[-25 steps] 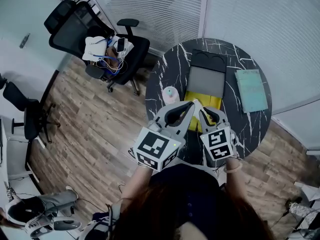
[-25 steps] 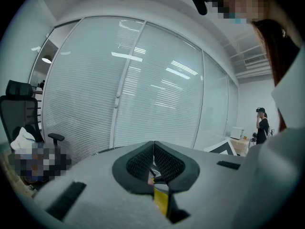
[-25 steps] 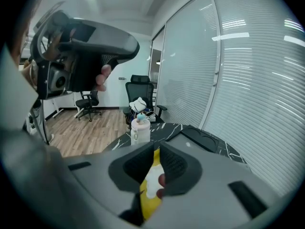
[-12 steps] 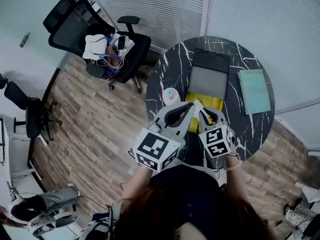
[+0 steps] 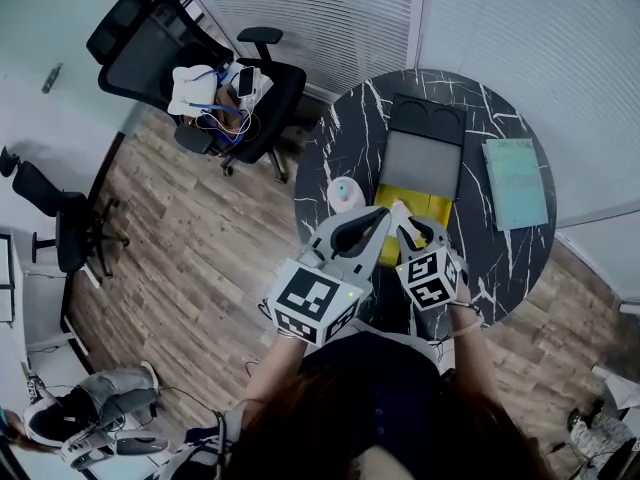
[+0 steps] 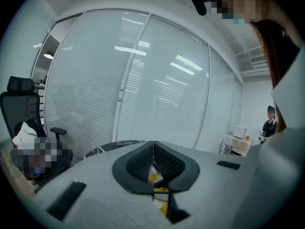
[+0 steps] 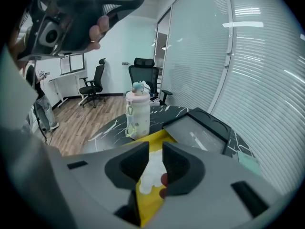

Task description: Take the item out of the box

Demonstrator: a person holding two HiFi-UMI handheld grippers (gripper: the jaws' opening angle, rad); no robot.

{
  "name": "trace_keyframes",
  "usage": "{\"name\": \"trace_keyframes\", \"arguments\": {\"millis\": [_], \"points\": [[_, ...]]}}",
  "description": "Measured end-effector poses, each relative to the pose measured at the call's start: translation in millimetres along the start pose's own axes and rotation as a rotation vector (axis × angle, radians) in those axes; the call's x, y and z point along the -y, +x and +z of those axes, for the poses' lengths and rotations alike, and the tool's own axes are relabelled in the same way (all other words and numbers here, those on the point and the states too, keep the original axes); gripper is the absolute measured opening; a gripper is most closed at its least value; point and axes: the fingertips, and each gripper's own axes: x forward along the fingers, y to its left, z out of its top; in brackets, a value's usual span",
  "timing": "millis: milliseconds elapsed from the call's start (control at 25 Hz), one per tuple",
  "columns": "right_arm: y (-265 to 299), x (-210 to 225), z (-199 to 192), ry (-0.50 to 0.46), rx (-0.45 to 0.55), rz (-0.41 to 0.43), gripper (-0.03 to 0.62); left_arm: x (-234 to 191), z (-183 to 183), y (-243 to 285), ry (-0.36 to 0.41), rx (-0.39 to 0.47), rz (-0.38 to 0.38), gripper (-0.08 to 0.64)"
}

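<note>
As viewed from the head camera, found the left gripper [image 6: 153,144] and the right gripper [image 7: 156,149] held close together, tips nearly touching, over the near side of a round black marble table [image 5: 340,133].

Left gripper: recorded pads pressed together at the tips. Nothing identifiable clamped between them, only a sliver of yellow visible beneath.

Right gripper: recorded jaws narrowly parted and closed onto the yellow item [image 5: 432,204], with its white-printed face filling the gap from pad to pad.

Located the yellow item on the table at the near end of the flat grey box [image 5: 420,158], touching that end and reaching back under both sets of tips. Unable to tell whether partly inside the box or clear of it. Noted the box lying flat near the table's middle, black at the far end.

Noted a pale bottle [image 5: 345,193] upright just left of the yellow item, apart from both grippers. Noted a teal booklet [image 5: 515,181] lying flat to the right of the box, not touching it.

Beyond the table, logged a wood-pattern floor [image 5: 200,268], a black office chair [image 5: 170,53] loaded with white cloth and cables, and slatted blinds [image 5: 330,18] along the glass wall.
</note>
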Motion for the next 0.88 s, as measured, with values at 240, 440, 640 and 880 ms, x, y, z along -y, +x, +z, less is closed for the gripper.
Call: {"name": "trace_keyframes", "arguments": {"millis": [240,440,640,880], "points": [[14.0,-1.7,-10.1,-0.019,-0.03,0.002,0.091,0.0,-2.6,3.4,0.001,-0.014,-0.003,0.026],[24.3,0.0,-19.8,-0.01,-0.051,0.005,0.091,-0.4,-7.1,7.1,-0.003,-0.028,-0.003,0.026],[34.8,0.9,-28.1,0.003,-0.073,0.012,0.091,-1.6,-9.2,10.4,-0.004,-0.038,-0.002,0.026],[48.8,0.5,-38.6,0.008,-0.104,0.024,0.09,0.0,-13.1,15.2,-0.003,-0.052,-0.007,0.026]]}}
